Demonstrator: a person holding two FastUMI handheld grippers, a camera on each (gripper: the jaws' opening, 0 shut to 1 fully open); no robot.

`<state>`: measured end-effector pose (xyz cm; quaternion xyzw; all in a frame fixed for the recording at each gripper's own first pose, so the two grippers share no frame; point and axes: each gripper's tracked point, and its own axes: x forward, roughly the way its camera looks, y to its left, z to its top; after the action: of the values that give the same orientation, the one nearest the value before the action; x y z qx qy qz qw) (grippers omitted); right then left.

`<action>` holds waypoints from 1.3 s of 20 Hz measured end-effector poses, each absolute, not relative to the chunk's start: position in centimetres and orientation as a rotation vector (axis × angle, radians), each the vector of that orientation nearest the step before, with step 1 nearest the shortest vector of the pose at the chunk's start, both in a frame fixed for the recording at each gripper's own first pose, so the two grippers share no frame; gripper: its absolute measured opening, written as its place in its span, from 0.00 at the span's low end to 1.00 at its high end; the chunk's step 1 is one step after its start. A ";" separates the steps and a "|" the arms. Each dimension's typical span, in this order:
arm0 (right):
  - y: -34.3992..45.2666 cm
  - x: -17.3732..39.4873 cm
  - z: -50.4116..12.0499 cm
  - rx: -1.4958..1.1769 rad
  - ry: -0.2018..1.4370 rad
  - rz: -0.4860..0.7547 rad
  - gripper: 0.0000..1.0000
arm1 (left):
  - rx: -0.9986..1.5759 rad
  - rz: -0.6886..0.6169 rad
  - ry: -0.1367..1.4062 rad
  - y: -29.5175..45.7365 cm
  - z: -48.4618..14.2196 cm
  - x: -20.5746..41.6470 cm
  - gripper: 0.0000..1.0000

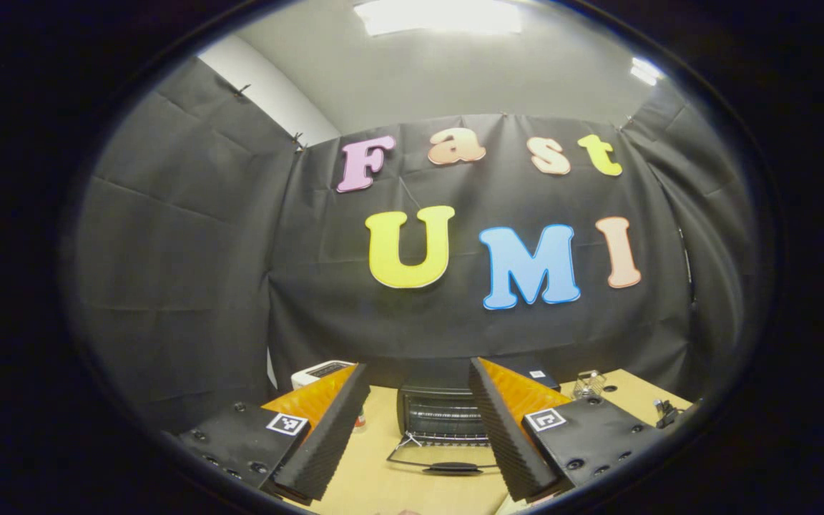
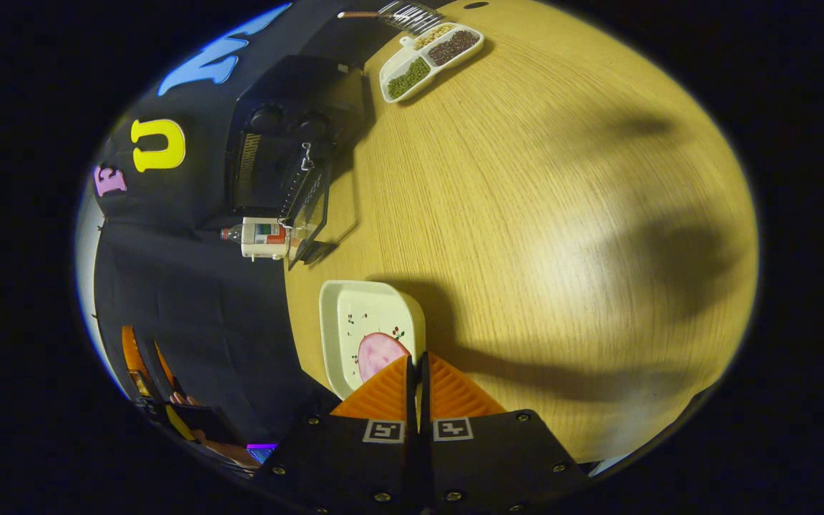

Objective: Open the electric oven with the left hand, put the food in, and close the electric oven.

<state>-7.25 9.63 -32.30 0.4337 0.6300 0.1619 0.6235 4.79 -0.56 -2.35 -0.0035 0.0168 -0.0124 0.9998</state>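
Oven door down; I hold the plate by its rim.

My right gripper point(image 2: 418, 372) is clamped on the near rim of the white plate point(image 2: 369, 322), which carries a pink food slice point(image 2: 378, 355) above the wooden table point(image 2: 526, 214). My left gripper point(image 1: 419, 429) hangs with fingers spread wide. Beyond it, the electric oven point(image 1: 440, 415) stands with its door point(image 1: 444, 461) lowered. A bottle point(image 2: 262, 239) sits beside the oven; a divided tray point(image 2: 430, 61) lies farther off.
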 end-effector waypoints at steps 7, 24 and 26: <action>12.2 -5.5 -29.9 1.083 1.400 0.318 0.00 | -0.007 -0.030 0.031 -0.9 -2.5 5.0 0.98; 21.3 6.2 -26.2 1.436 1.140 -0.011 0.00 | -0.055 -0.007 0.055 7.6 -5.4 8.9 0.99; 21.7 7.5 -26.6 1.465 1.108 -0.069 0.01 | -0.060 -0.009 0.055 8.9 -5.6 9.7 0.99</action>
<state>7.51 21.70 -26.65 0.6335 0.4791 -0.0296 0.6068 9.65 8.85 -5.61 -0.0299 0.0277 -0.0044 0.9992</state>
